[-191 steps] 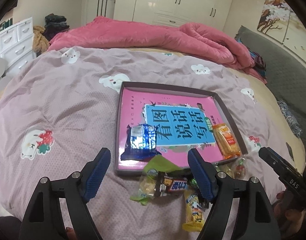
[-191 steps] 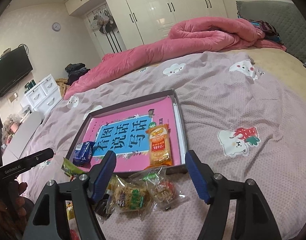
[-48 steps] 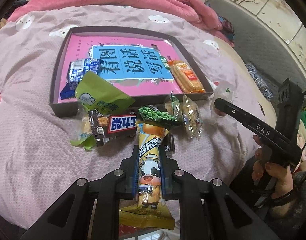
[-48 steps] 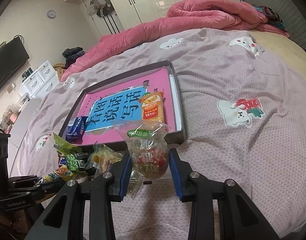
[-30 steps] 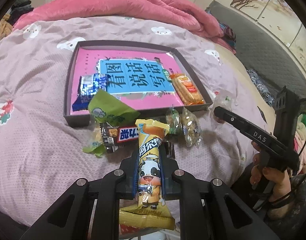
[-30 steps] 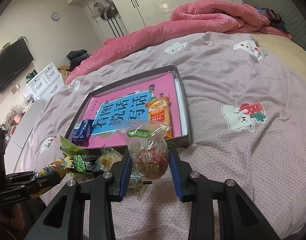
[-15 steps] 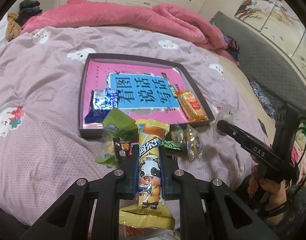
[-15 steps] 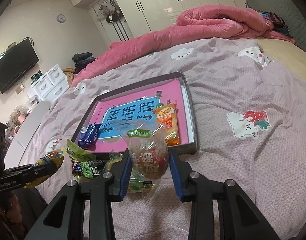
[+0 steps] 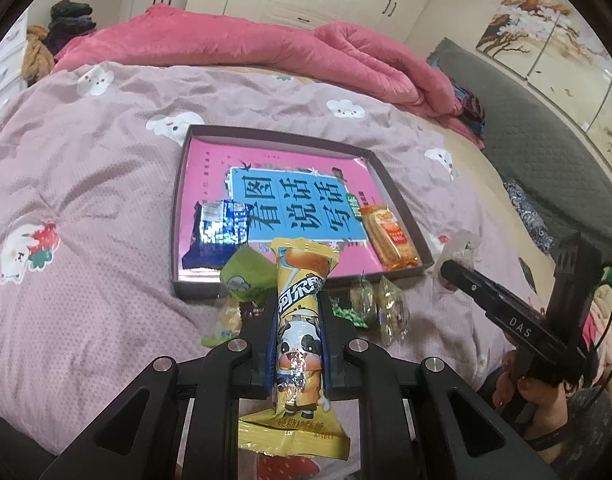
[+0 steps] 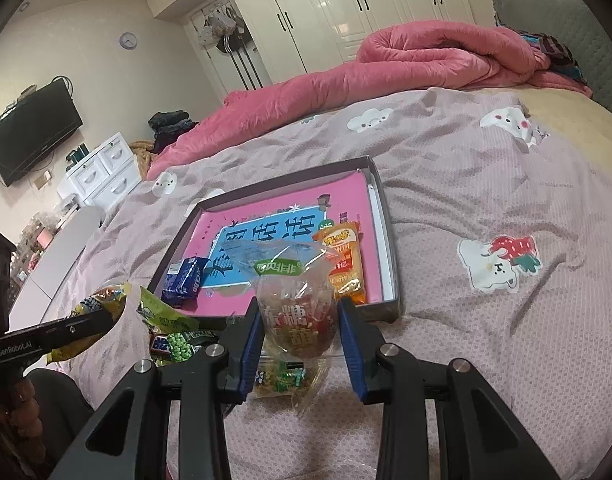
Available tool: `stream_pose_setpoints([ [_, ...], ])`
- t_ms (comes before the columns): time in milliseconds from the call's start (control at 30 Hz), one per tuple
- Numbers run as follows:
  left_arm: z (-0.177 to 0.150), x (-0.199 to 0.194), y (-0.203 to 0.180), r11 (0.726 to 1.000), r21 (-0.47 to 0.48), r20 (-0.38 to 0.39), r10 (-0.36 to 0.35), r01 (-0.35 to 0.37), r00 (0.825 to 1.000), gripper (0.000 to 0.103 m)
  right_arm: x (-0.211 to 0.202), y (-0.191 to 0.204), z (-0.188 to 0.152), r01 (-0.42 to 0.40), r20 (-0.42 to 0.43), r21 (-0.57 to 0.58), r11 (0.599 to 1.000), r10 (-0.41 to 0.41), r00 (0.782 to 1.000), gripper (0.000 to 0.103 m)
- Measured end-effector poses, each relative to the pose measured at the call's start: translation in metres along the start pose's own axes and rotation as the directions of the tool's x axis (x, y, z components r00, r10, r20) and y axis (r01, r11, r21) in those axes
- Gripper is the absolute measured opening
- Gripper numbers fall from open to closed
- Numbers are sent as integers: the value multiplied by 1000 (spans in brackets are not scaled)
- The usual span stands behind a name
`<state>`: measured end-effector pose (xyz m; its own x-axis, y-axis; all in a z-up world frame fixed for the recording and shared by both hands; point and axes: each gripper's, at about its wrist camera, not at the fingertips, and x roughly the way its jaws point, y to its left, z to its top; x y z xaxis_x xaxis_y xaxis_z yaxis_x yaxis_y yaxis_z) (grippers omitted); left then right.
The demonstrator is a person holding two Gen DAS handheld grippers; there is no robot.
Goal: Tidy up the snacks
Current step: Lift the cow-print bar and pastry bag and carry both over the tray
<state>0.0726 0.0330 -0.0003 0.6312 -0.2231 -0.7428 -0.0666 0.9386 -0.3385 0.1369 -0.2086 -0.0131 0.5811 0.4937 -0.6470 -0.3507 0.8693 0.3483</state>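
Observation:
My left gripper [image 9: 298, 320] is shut on a yellow snack packet with a cartoon cow [image 9: 300, 320], held above the bed in front of the tray. My right gripper [image 10: 300, 328] is shut on a clear bag of red candy [image 10: 296, 312], held just before the tray's near edge. The dark tray [image 9: 178, 208] with a pink and blue printed bottom lies on the bed; it also shows in the right wrist view [image 10: 389, 240]. In it lie a blue packet [image 9: 218, 236] at the left and an orange cracker packet [image 9: 387, 236] at the right.
Loose snacks lie on the quilt before the tray: a green packet [image 9: 246, 276], a green pea bag [image 10: 182, 342] and clear-wrapped sweets [image 9: 389, 308]. A rolled pink duvet [image 9: 266, 56] lies across the far side of the bed. White drawers [image 10: 102, 172] stand at the left.
Both grippers have lifted and drawn back from the snack pile with their packets held. The tray now looks farther away and more of the room shows.

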Motion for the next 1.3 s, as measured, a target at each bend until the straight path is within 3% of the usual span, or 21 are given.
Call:
stream_pose_setpoints([
  [800, 34, 16, -1, 1000, -18, 61, 10, -9, 998, 17, 9, 4, 17, -16, 34, -9, 1000, 16, 999, 37],
  [1300, 52, 45, -10, 1000, -26, 56, 1, 0, 998, 17, 20, 0, 30, -33, 38, -3, 999, 33, 999, 37],
])
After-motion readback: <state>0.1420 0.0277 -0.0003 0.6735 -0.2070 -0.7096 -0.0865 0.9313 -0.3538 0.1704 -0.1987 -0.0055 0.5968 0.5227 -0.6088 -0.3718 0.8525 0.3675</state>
